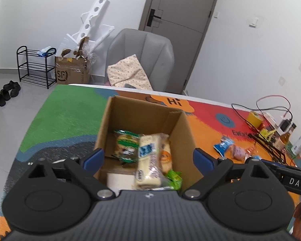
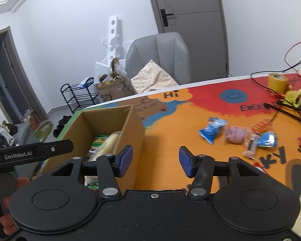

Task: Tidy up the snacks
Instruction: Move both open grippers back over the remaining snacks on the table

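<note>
While the left gripper (image 1: 148, 156) hangs over the cardboard box (image 1: 182, 128) with its jaws spread wide and nothing pinched between them, a pale cream packet (image 1: 148, 160) lies in the box atop a green packet (image 1: 126, 144) and other snacks. Beside the box's outer wall, the right gripper (image 2: 155, 161) is parted and empty above the orange mat (image 2: 170, 132). Well apart to its right on the mat lie a blue packet (image 2: 211, 129), a pink snack (image 2: 235, 136) and a few more wrapped pieces.

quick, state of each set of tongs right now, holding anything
left tongs: open wide over the cardboard box, holding nothing
right tongs: open, empty, over the mat
</note>
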Available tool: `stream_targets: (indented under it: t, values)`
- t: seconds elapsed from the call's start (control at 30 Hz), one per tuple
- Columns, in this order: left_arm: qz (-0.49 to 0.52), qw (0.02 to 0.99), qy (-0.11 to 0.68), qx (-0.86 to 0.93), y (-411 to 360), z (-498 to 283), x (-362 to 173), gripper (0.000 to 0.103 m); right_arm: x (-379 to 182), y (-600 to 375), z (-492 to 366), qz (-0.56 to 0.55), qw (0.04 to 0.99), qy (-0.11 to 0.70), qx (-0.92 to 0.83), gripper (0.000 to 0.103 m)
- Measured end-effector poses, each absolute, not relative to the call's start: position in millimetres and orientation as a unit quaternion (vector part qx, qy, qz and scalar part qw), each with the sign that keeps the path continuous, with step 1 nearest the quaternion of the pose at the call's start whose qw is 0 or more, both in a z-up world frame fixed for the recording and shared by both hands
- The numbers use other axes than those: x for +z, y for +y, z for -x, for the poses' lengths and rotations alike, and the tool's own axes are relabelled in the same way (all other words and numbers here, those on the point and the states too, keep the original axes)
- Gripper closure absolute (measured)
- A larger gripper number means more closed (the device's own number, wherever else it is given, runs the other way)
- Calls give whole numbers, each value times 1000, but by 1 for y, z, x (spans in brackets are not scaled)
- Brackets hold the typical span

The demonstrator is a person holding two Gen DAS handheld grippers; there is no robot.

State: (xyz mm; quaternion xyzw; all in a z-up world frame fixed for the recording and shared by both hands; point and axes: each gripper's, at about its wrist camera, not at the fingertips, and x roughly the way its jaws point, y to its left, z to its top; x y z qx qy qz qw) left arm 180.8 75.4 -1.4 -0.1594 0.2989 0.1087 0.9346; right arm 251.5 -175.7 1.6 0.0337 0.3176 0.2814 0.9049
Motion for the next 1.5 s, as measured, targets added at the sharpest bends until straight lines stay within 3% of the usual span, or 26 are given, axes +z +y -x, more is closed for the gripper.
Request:
stream_targets:
  t: [0.37, 0.6, 0.97, 1.2, 1.5]
  values:
    - [138, 937, 315, 66, 32, -189, -2, 4, 2, -218, -249, -38, 910, 322, 259, 33]
    - [126, 937, 322, 37, 7, -195, -2, 4, -3, -245, -250, -44, 914, 328, 233, 29]
    - [114, 937, 329, -14, -34, -212, -6, 4, -12, -281, -258, -51, 921, 330, 203, 30]
    - [111, 936, 333, -29, -52, -225, -15, 4, -26, -295, -268, -56, 918, 341, 195, 42]
    - [101, 934, 340, -41, -70, -248, -28, 6, -51, -302, -289, -61, 913, 358, 188, 47]
